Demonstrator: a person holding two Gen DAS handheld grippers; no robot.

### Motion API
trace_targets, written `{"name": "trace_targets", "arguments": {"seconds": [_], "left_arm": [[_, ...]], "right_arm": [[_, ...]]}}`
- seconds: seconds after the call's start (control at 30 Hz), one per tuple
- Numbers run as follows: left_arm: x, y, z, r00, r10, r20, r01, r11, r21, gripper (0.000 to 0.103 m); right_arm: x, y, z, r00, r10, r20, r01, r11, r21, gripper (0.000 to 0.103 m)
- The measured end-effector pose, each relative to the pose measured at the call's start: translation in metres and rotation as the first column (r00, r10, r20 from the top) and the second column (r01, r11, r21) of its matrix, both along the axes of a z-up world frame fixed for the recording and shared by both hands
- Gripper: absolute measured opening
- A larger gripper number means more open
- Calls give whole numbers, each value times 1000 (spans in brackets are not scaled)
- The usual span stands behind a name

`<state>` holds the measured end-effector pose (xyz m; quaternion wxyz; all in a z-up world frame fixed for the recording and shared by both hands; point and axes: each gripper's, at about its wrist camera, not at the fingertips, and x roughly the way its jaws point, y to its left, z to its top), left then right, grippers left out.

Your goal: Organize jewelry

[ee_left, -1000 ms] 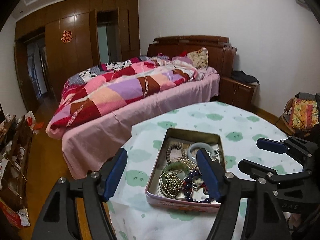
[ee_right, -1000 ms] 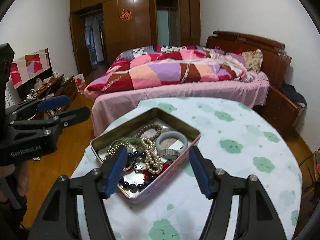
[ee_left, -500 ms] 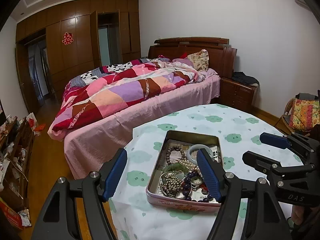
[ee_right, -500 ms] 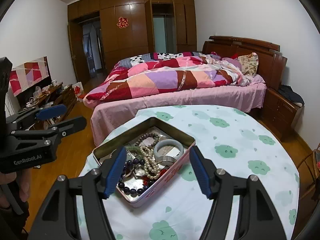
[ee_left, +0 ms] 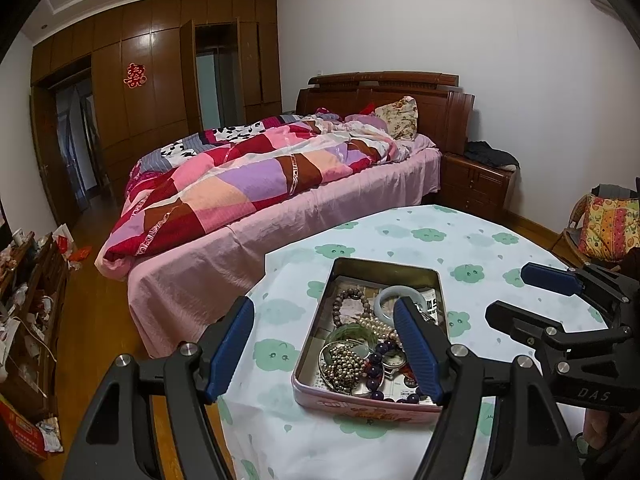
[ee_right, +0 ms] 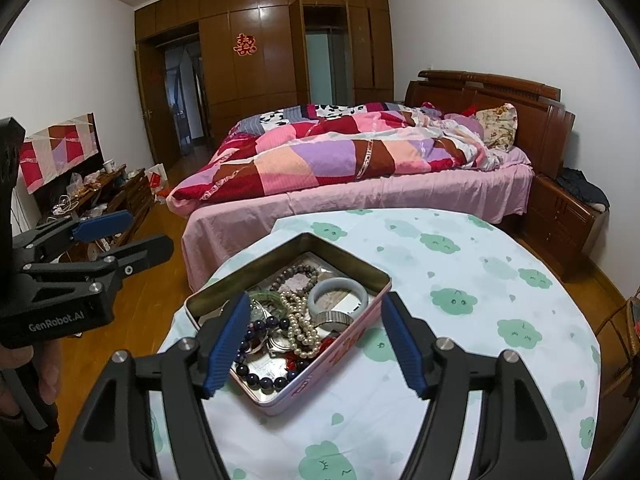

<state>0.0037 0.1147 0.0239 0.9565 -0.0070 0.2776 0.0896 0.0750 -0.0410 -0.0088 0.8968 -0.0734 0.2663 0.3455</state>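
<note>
A pink tin box (ee_left: 360, 402) (ee_right: 344, 344) sits open on the round table with a cloud-print cloth (ee_left: 472, 240) (ee_right: 480, 280). It holds tangled jewelry: a pale jade bangle (ee_left: 390, 294) (ee_right: 338, 286), a pearl strand (ee_right: 298, 320), dark purple beads (ee_left: 376, 360) (ee_right: 260, 380), a brown bead bracelet (ee_left: 340, 304) and a metal watch band (ee_right: 334, 319). My left gripper (ee_left: 326, 350) is open and empty above the box's near left side. My right gripper (ee_right: 316, 342) is open and empty over the box. Each gripper shows in the other's view, the right (ee_left: 536, 296) and the left (ee_right: 120, 232).
A bed with a patchwork quilt (ee_left: 260, 176) (ee_right: 340, 152) stands just beyond the table. A wooden nightstand (ee_left: 476, 184) is at the right. A low cluttered shelf (ee_right: 104, 192) lines the left wall. A chair with a patterned cushion (ee_left: 608, 228) stands at the far right.
Both grippers have drawn back and risen slightly from the box, so the table and room show more. Both stay open and empty. The jewelry has not moved.
</note>
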Motion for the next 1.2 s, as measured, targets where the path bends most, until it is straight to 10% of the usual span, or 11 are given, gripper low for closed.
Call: {"name": "trace_targets", "arguments": {"seconds": [1.2], "left_arm": [[9, 8, -11, 999, 26, -42, -27, 999, -31, 72]], "right_arm": [[-1, -3, -10, 1000, 4, -2, -4, 1000, -10, 76]]}}
